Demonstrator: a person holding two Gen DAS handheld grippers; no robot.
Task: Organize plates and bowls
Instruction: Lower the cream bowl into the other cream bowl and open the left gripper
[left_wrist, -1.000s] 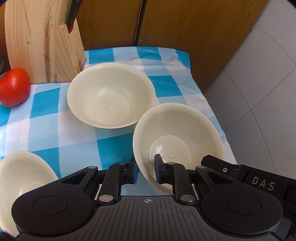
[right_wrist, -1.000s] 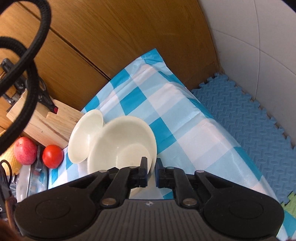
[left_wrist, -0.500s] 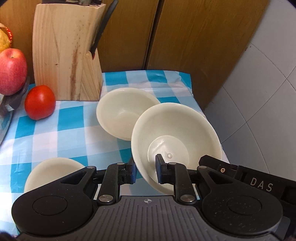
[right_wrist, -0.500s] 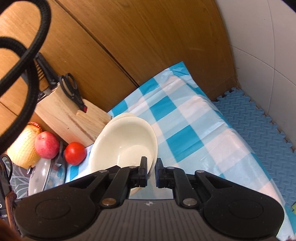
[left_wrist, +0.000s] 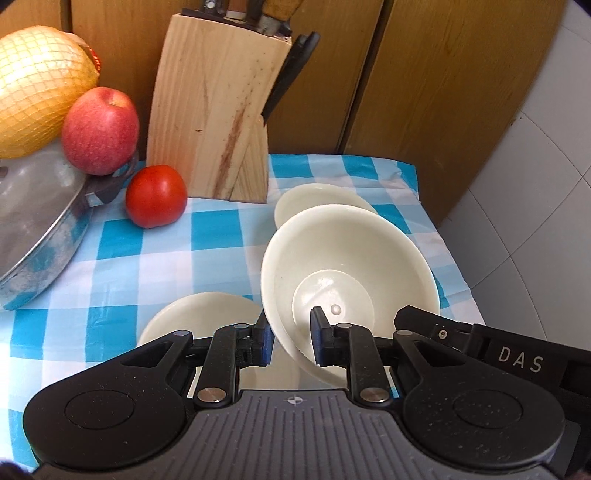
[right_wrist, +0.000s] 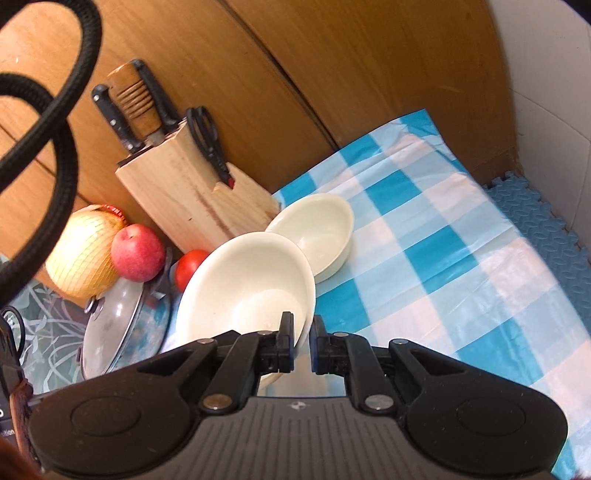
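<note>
A cream bowl (left_wrist: 351, 266) hangs tilted above the checked tablecloth (left_wrist: 207, 240). My left gripper (left_wrist: 290, 341) is shut on its near left rim. My right gripper (right_wrist: 303, 343) is shut on the rim of the same bowl (right_wrist: 243, 280). That gripper's black housing (left_wrist: 480, 347) shows at the bowl's right side in the left wrist view. A second cream bowl (left_wrist: 314, 195) (right_wrist: 317, 225) stands on the cloth beyond it, near the knife block. A third cream bowl (left_wrist: 199, 314) rests on the cloth below my left fingers, partly hidden.
A wooden knife block (left_wrist: 218, 110) (right_wrist: 192, 192) stands at the back against brown cabinet doors. A tomato (left_wrist: 156, 195), an apple (left_wrist: 99, 131), a netted yellow fruit (left_wrist: 37, 85) and a lidded pot (left_wrist: 33, 206) crowd the left. The table ends on the right above a blue foam mat (right_wrist: 535, 206).
Both grippers have risen and drawn back with the bowl in them. The table bowls look smaller and lower, and the whole knife block, apple and pot have come into view.
</note>
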